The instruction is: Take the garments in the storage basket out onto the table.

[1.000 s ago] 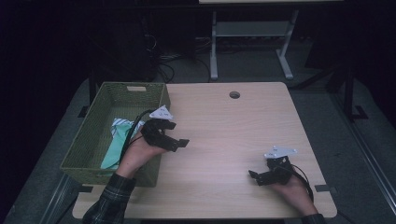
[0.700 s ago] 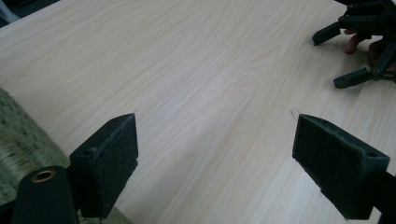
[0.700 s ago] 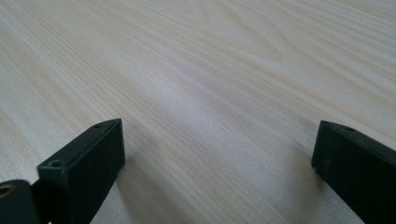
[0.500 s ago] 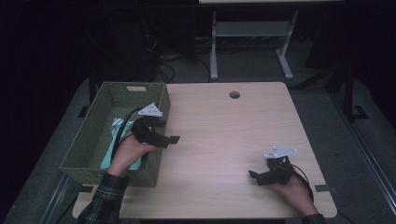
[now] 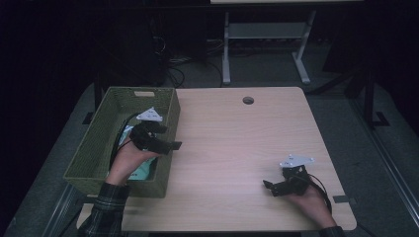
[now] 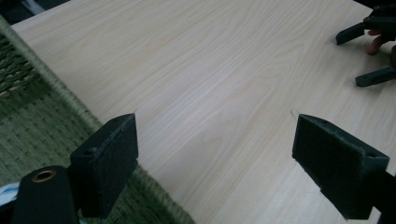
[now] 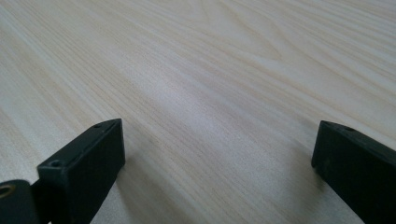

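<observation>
My left gripper (image 5: pixel 169 137) hangs over the right rim of a green woven basket (image 5: pixel 94 148), pointing out across the wooden table (image 5: pixel 232 138). Its jaws stand wide apart with nothing between them, as the left gripper view (image 6: pixel 217 135) confirms. The basket's rim (image 6: pixel 56 88) runs under its left jaw there. Inside the basket lies a teal and white packet (image 5: pixel 142 170), partly hidden by the hand. My right gripper (image 5: pixel 270 188) rests low on the table near the front right corner. It is open and empty, with bare wood between its jaws (image 7: pixel 219 140).
A round cable hole (image 5: pixel 248 100) sits near the table's far edge. A white-legged stand (image 5: pixel 227 54) is on the floor behind the table. The right gripper's black jaws (image 6: pixel 369 51) appear far off in the left gripper view.
My left gripper has drawn back leftward from over the table to above the basket's right rim, still open. The right gripper has stayed in place.
</observation>
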